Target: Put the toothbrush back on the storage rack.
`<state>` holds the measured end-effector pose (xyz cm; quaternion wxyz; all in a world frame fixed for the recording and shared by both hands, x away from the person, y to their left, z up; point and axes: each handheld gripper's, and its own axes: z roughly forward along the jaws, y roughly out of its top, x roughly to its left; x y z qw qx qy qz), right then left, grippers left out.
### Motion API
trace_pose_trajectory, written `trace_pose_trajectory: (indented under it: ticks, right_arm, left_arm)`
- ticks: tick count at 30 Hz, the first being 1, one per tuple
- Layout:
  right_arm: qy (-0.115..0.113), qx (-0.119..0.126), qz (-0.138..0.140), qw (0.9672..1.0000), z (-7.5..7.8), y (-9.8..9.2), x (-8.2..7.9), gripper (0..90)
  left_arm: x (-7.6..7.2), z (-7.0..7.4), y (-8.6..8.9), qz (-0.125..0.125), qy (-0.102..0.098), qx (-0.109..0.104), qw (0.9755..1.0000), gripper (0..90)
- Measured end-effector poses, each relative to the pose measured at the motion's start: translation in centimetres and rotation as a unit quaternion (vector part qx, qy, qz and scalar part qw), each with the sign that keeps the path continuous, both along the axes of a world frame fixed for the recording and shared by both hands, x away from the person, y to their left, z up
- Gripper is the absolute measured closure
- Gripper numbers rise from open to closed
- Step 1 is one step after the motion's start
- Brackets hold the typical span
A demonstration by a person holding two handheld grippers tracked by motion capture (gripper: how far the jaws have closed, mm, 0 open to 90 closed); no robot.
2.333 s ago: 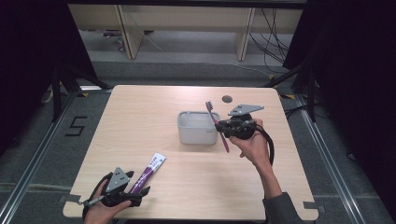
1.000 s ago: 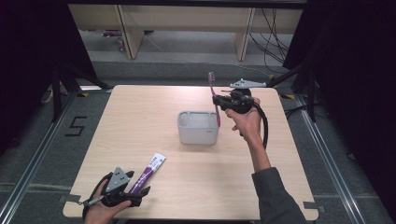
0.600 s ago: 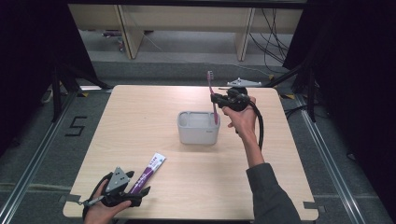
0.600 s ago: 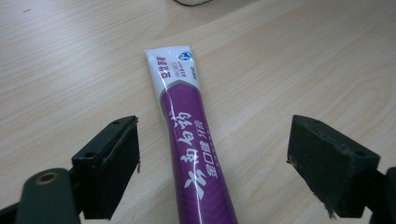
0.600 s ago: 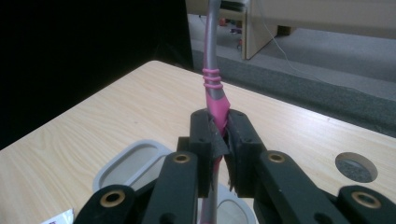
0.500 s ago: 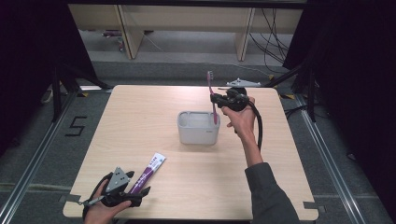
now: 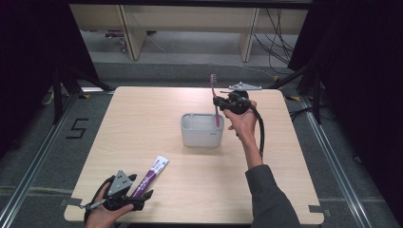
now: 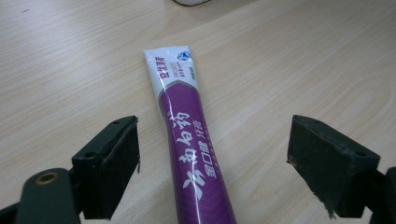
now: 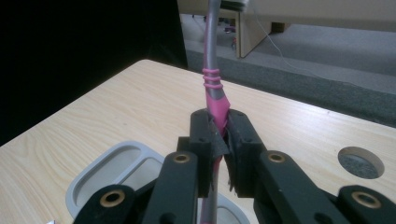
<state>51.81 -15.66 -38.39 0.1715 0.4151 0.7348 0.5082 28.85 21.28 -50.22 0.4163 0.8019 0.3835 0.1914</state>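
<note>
Your right gripper [image 7: 219, 102] has its fingers [image 9: 205, 140] pressed tight on the pink and grey toothbrush [image 7: 215, 97], gripping it partway along the handle. In the high view the brush stands close to upright, bristle head at the top, with its lower end at the right end of the grey holder [image 7: 201, 130]; whether the tip touches the holder's inside you cannot tell from here. In the right gripper view the handle [image 9: 214, 79] rises from between the 2 pads, and the holder's rim [image 9: 88, 179] with 2 of its compartments shows below and to the left. A round hole [image 9: 361, 162] in the tabletop [image 7: 152, 118] shows at the right of that view. The holder sits near the middle of the tabletop, a little toward the far side. Your left gripper [image 7: 124, 195] rests in your left hand at the near left edge of the tabletop, well apart from the holder. Its fingers [image 8: 112, 161] stand wide, 1 on each side of the purple and white toothpaste tube [image 8: 189, 140], and neither pad touches it. The tube lies flat on the tabletop, and in the high view its white end [image 7: 160, 163] points away from you toward the holder. Your right forearm reaches in from the near right edge, with the cable [image 7: 260, 133] trailing back along it.
</note>
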Motion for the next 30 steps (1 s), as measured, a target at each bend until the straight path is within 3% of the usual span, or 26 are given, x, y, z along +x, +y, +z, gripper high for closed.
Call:
trace_pose_trajectory:
  ticks: [3, 5, 7, 12, 18, 30]
  right_arm:
    - [0.002, -0.003, 0.001, 1.0, -0.5, -0.1, 0.1, 82.2]
    - [0.005, 0.0, -0.003, 1.0, -0.9, -0.2, 0.1, 82.2]
    - [0.007, 0.002, -0.003, 1.0, -1.3, -0.2, 0.1, 82.2]
    - [-0.001, -0.002, -0.006, 1.0, -1.8, -0.3, 0.1, 82.2]
    - [0.006, 0.007, -0.003, 1.0, -2.5, -0.2, 0.0, 82.1]
    - [0.016, 0.0, -0.005, 0.9999, -3.2, 0.0, -0.1, 82.0]
  left_arm:
    - [-0.1, 0.0, -0.1, 0.002, 0.001, -0.01, 0.9999, 16.3]
    - [0.0, 0.0, 0.0, 0.002, 0.0, -0.002, 1.0, 16.3]
    - [0.0, -0.1, -0.2, 0.003, 0.0, -0.012, 0.9999, 16.3]
    - [0.0, -0.1, -0.2, 0.003, 0.0, -0.012, 0.9999, 16.3]
    - [0.0, -0.1, -0.2, 0.002, 0.001, -0.011, 0.9999, 16.3]
    - [0.0, -0.1, -0.2, 0.002, 0.001, -0.011, 0.9999, 16.3]
